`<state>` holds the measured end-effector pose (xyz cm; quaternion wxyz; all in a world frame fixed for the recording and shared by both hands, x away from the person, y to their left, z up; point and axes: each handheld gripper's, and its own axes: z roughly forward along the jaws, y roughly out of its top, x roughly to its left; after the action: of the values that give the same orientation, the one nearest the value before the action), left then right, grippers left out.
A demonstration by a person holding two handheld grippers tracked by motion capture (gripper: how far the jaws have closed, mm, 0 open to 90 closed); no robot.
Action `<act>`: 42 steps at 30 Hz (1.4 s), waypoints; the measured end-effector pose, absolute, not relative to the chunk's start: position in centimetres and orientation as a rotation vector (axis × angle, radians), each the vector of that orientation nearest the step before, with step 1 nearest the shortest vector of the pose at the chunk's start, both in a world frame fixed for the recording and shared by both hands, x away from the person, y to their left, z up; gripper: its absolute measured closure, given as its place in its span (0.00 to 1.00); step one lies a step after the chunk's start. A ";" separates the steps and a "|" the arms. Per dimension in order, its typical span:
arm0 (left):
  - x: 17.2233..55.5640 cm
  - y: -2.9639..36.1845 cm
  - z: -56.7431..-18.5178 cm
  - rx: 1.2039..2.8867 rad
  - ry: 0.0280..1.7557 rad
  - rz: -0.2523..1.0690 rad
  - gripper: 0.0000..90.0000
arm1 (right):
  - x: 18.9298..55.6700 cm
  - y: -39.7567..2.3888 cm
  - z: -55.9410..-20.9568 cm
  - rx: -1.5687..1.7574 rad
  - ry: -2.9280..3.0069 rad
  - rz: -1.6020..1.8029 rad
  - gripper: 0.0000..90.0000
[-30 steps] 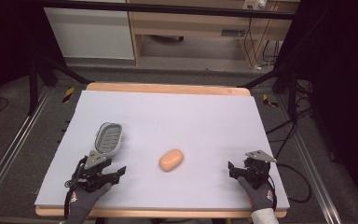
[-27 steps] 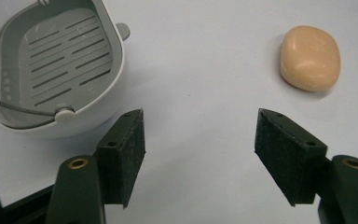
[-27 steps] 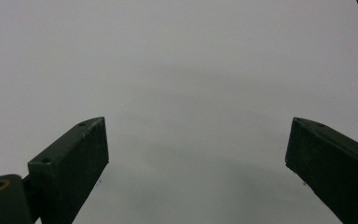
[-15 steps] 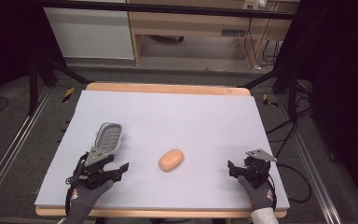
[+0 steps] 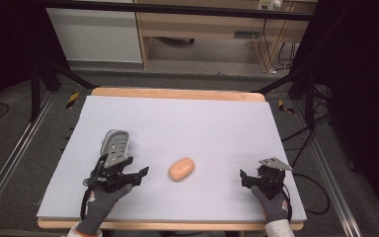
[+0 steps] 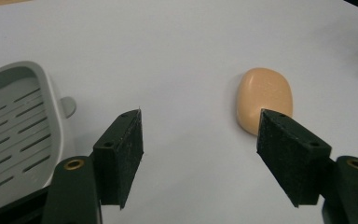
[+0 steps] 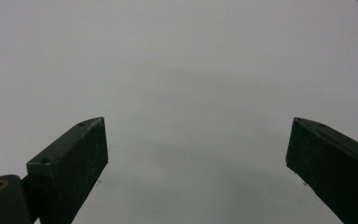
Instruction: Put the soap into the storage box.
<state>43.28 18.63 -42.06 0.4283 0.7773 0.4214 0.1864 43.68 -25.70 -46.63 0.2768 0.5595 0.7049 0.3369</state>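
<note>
Left gripper (image 6: pixel 198 158) fingers wide apart, holding nothing. Soap (image 6: pixel 264 99) lies on the worktop (image 5: pixel 202 123) just past the right-hand finger, off centre; dish (image 6: pixel 14 126) sits beside the left-hand finger. My read: swing toward the soap, centre it, go low, close gently, since it's probably slippery. Right gripper (image 7: pixel 198 163) fingers also wide apart and empty, over bare worktop.

Wood-edged table (image 5: pixel 177 93) under pale mat (image 5: pixel 187 123). Grey carpet floor (image 5: pixel 24 143), metal rails (image 5: pixel 10 163), cables (image 5: pixel 321 143) right. Wooden cabinet (image 5: pixel 202 24), white panel (image 5: pixel 94 34) behind.
</note>
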 end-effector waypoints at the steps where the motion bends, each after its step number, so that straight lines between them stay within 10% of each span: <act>1: 43.4 18.3 -42.0 1.942 1.048 0.463 0.34 | 43.7 -25.7 -46.6 1.501 1.894 0.906 0.06; 42: 46.9 10.0 -43.4 2.112 0.947 0.396 0.28 | 43.8 -25.2 -46.7 1.496 1.938 0.910 0.06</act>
<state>46.93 9.98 -43.35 0.3862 0.8297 0.3720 0.1553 43.80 -25.21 -46.71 0.2618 0.5528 0.7161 0.3362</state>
